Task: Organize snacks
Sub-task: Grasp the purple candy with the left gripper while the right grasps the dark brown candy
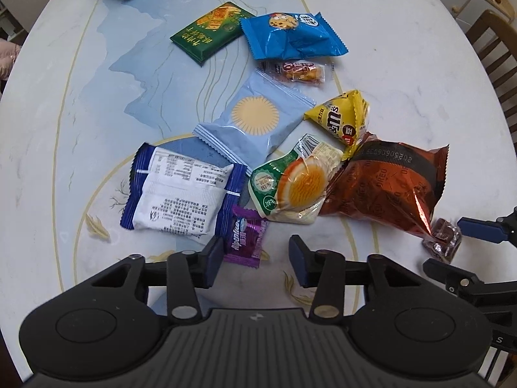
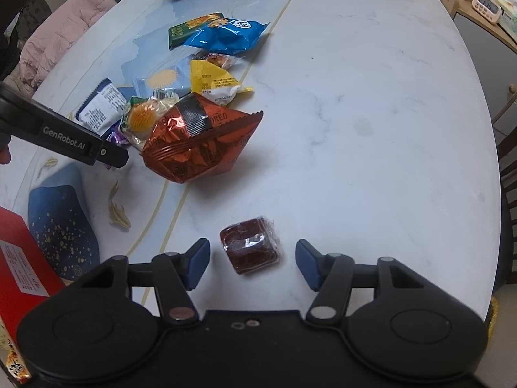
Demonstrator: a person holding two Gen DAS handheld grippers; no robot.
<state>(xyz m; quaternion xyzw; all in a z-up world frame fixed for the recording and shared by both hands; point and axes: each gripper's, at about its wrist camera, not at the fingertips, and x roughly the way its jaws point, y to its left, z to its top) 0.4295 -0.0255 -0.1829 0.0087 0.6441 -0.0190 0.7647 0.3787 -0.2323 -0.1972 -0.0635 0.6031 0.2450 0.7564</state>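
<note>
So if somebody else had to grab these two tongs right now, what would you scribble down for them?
Left tongs: open, down at the table, the purple candy at their left pad, not gripped.
Right tongs: open, astride the dark wrapped cube, pads clear of it.
Everything else lies loose in a heap on the table: copper Oreo bag, yellow M&M's bag, orange-slice pack, blue cookie bag, green cracker pack.
Done: nothing visibly sorted.
Left: grip these two, then sort the heap.
</note>
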